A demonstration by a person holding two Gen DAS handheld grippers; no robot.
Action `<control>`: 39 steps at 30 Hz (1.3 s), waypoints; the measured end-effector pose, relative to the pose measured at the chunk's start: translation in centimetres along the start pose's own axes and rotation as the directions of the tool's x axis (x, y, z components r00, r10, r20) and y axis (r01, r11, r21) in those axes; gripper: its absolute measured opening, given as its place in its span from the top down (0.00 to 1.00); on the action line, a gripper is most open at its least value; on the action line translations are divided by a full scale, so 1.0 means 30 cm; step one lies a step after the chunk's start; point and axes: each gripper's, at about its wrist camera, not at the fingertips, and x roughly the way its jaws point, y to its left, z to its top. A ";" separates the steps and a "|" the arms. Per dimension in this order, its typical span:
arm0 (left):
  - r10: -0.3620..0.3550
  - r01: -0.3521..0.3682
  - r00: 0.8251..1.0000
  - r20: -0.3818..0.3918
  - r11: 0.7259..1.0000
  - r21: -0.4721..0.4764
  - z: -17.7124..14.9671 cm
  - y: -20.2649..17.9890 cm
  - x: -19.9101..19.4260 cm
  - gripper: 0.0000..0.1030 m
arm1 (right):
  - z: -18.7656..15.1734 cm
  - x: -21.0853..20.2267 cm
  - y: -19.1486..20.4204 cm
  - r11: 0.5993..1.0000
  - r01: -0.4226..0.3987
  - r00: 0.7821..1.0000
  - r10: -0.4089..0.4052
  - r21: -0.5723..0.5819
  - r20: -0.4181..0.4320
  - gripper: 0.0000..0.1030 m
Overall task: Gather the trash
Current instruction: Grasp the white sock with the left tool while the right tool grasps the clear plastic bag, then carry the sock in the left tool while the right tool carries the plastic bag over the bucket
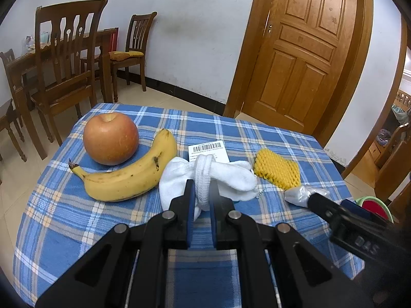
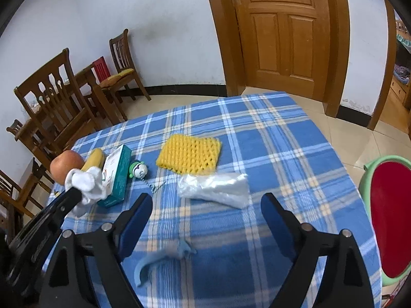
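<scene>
Reaching for plastic wrap on tabletop; right tool spread wide, empty | left tool clamped on white sock | next: straddling wrap, closing

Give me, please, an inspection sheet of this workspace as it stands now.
Surface: table under a blue plaid cloth, flat.
Job's things: crumpled clear plastic bag and yellow foam fruit net lying on the cloth; white sock held; bin with red liner at the table's right.
Clutter: apple, banana, teal box, small round toy, blue toy figure.
Grippers: left tool shut on the sock; right tool open, nothing between its fingers.
Cables: nothing seen.
Surroundings: wooden chairs, wooden door, tiled floor.
</scene>
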 end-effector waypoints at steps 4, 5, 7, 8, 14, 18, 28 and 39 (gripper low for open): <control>-0.002 0.002 1.000 -0.005 1.000 -0.004 -0.001 0.002 0.002 0.91 | 0.013 0.051 0.009 0.999 0.034 0.999 -0.034 -0.017 -0.025 0.15; -0.003 0.003 1.000 -0.006 1.000 -0.006 -0.001 0.003 0.002 0.91 | 0.014 0.062 0.012 0.999 0.039 0.999 -0.040 -0.021 -0.031 0.15; -0.002 0.002 1.000 -0.005 1.000 -0.007 -0.001 0.005 0.002 0.91 | 0.016 0.081 0.013 0.998 0.053 0.998 -0.054 -0.023 -0.042 0.15; -0.002 0.002 1.000 -0.005 1.000 -0.008 -0.001 0.005 0.002 0.91 | 0.017 0.087 0.013 0.998 0.056 0.997 -0.057 -0.023 -0.044 0.15; -0.016 0.016 1.000 -0.018 1.000 -0.019 -0.004 0.011 0.011 0.91 | 0.016 0.114 0.009 0.997 0.076 0.995 -0.077 -0.026 -0.058 0.31; -0.020 0.019 1.000 -0.015 1.000 -0.017 -0.005 0.010 0.009 0.91 | 0.009 0.103 0.007 0.998 0.063 0.996 -0.064 -0.022 -0.056 0.32; -0.035 0.035 0.999 -0.008 0.999 -0.008 -0.005 -0.004 -0.001 0.91 | 0.000 -0.027 -0.028 1.000 0.011 1.000 -0.011 0.008 0.000 0.33; -0.032 0.032 0.999 0.000 0.999 0.002 -0.008 -0.019 -0.006 0.91 | -0.039 -0.200 -0.146 0.998 0.020 0.998 -0.024 0.059 0.064 0.32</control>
